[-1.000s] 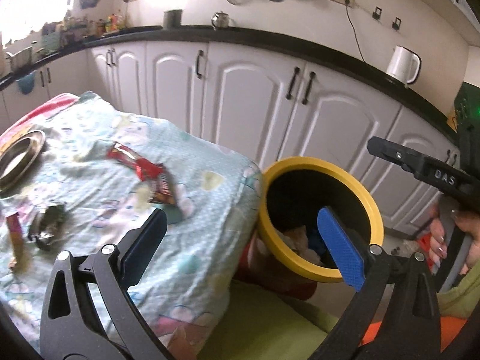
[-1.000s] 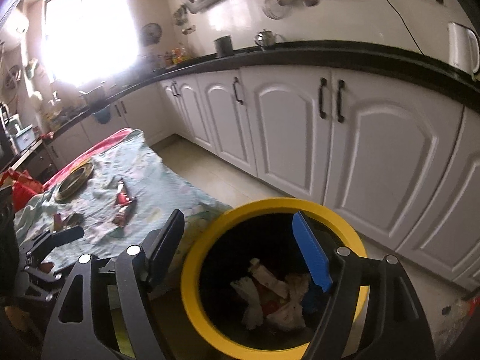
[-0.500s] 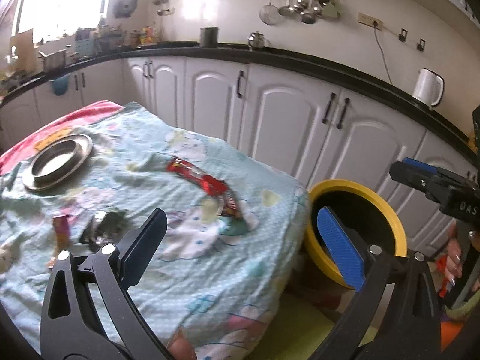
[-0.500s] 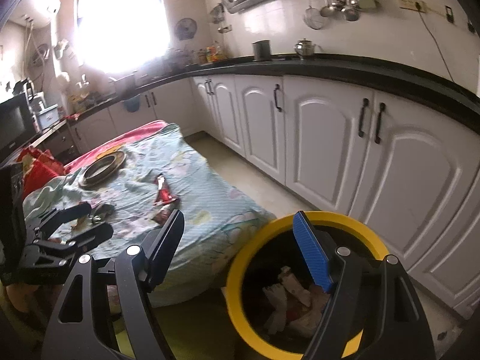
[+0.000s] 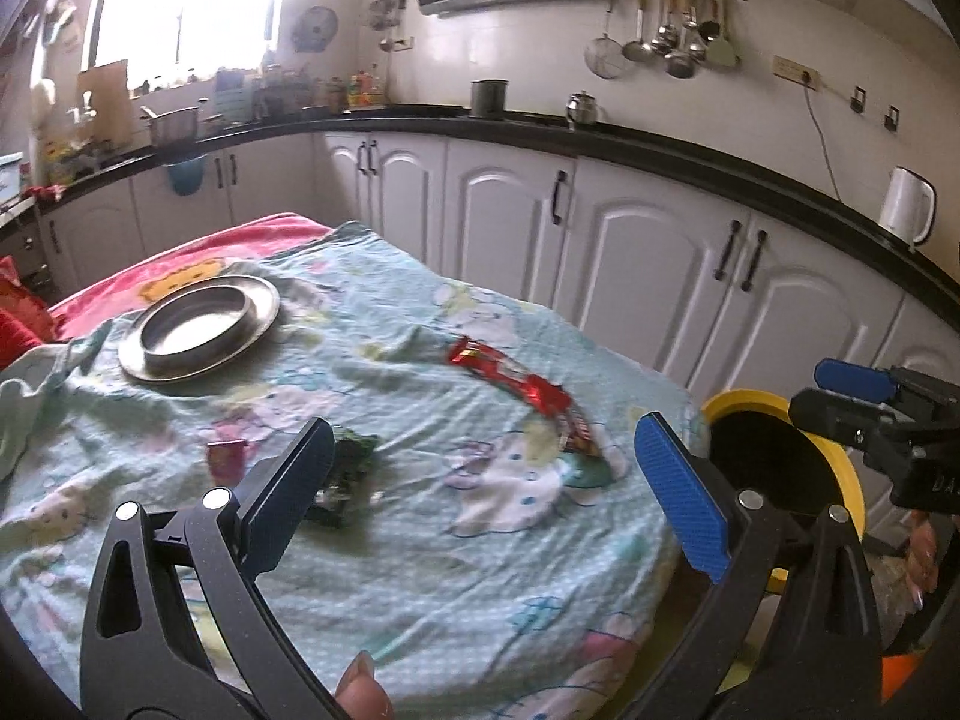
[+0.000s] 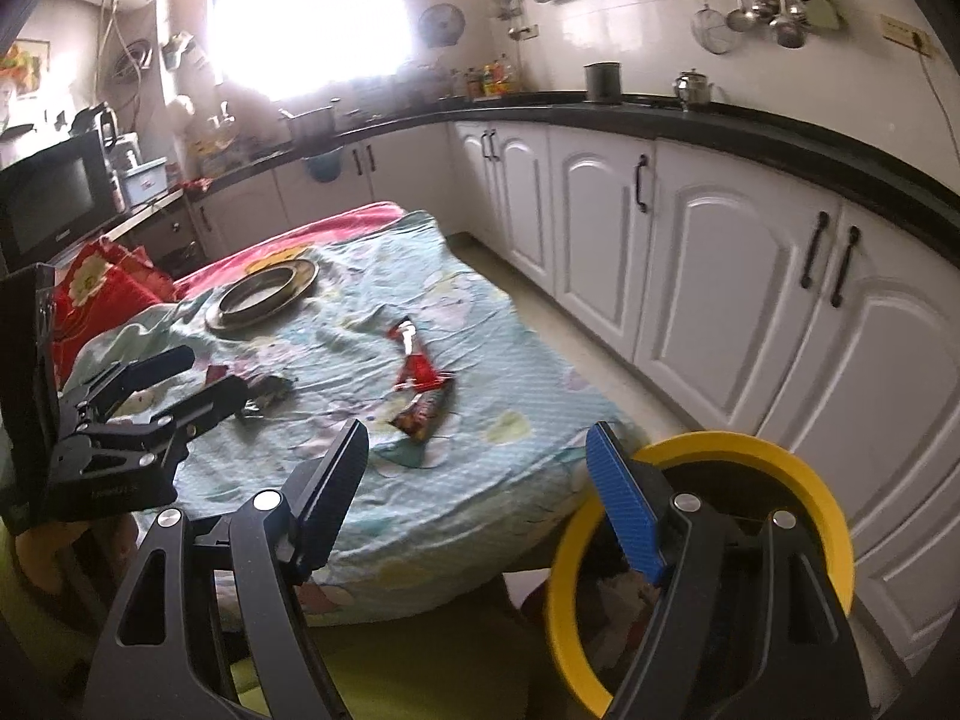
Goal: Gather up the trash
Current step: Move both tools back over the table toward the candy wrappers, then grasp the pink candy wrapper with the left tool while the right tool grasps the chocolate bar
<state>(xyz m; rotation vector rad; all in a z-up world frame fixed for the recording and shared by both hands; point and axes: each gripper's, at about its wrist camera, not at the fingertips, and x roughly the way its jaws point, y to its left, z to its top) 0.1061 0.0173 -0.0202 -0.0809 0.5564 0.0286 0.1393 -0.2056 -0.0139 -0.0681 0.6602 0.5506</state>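
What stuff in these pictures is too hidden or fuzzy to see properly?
- Yellow bin contents: right wrist view, blocked by the right gripper; dark in the left view.
- Crumpled dark wrapper: left wrist view, partly behind the left gripper, blurred.
- Red wrapper print: unreadable.

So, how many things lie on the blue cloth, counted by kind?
Red wrapper: 1
Dark brown wrapper: 1
Crumpled dark wrapper: 1
Small red scrap: 1
Steel plate: 1
Total: 5

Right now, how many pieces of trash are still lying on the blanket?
4, I think: a red wrapper, a dark wrapper touching its end, a crumpled dark wrapper and a small red scrap. Folds may hide more.
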